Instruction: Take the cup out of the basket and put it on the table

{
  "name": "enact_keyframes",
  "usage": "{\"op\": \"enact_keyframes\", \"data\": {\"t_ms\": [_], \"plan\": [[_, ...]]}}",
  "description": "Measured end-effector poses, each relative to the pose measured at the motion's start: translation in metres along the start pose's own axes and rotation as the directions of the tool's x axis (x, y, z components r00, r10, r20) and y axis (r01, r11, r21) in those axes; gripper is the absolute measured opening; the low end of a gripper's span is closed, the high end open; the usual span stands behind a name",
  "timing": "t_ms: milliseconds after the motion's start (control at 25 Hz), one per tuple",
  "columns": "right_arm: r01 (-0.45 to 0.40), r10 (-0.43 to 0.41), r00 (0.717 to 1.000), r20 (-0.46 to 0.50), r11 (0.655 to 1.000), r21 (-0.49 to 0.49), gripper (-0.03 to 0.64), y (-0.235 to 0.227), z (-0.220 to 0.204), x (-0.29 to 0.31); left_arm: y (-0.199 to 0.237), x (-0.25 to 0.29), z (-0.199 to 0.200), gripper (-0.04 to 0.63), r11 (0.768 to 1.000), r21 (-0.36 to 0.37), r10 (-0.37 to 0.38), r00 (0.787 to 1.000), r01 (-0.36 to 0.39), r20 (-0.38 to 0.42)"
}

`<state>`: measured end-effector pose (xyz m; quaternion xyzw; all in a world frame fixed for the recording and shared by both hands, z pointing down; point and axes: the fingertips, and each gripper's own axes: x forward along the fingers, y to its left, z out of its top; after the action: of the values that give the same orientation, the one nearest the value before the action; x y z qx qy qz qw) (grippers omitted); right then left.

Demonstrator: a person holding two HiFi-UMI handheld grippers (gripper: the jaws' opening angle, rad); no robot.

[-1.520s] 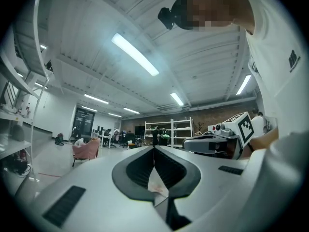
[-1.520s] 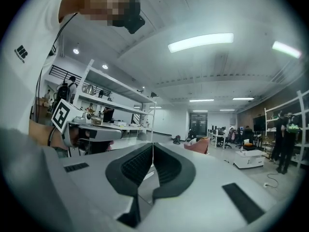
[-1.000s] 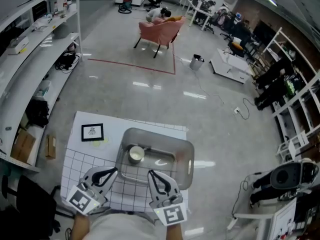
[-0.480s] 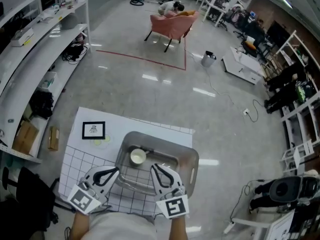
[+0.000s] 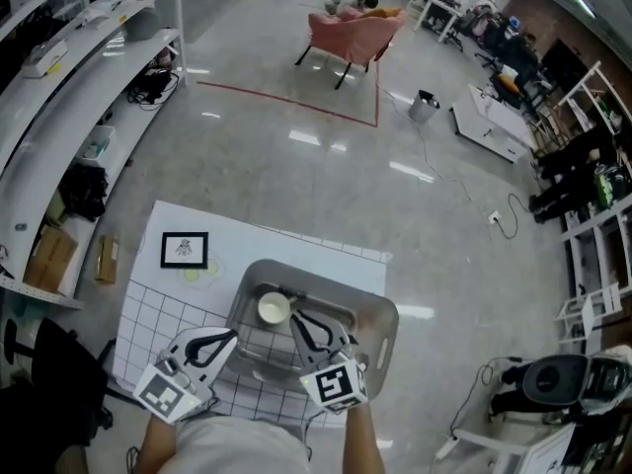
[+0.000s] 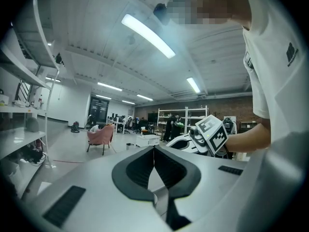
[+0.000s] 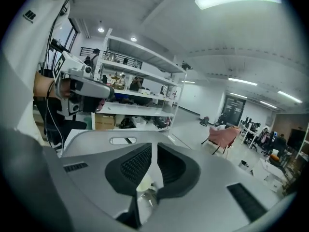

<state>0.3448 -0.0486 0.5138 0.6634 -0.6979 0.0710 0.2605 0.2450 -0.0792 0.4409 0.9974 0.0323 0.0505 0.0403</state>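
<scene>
I find the cup (image 5: 273,310) standing upright inside the grey basket (image 5: 381,316), toward its left end. The basket sits on a white bench (image 5: 156,314) with a black grid printed on its top. A small framed picture (image 5: 185,250) lies on the bench, left of the basket and beyond it.

The right claw (image 5: 297,317) hangs over the inside of the basket, just right of the cup. Its jaws are pressed together and hold nothing. The left claw (image 5: 231,337) is outside the basket, off its near left corner, over the grid. Its jaws also meet with nothing between them.

Beyond the basket I see a glossy grey floor (image 5: 296,171) marked with a red line (image 5: 286,107). A pink armchair (image 5: 353,33) stands past that line. White shelving (image 5: 69,57) runs along the wall well to the left of the basket.
</scene>
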Motion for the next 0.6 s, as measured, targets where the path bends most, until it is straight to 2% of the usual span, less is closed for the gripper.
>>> {"op": "enact_keyframes", "data": {"t_ms": [160,320,600], "plan": [[-0.084,0.082,0.995,-0.064,0.995,-0.043,0.049,0.005,-0.023,0.025,0.002,0.003,-0.004,0.011,1.000,-0.008,-0.004,1.000,0.004,-0.007],[-0.189,0.175,0.975,-0.139,0.977,-0.099,0.105,0.012,-0.044,0.048,0.005,0.003,-0.009,0.011,1.000,-0.021,-0.002,1.000,0.001,-0.019],[-0.380,0.321,0.900,-0.295,0.909,-0.170,0.256,0.033,-0.085,0.084,0.011,-0.001,-0.014,0.011,0.999,-0.032,0.013,0.999,-0.014,-0.029]]}}
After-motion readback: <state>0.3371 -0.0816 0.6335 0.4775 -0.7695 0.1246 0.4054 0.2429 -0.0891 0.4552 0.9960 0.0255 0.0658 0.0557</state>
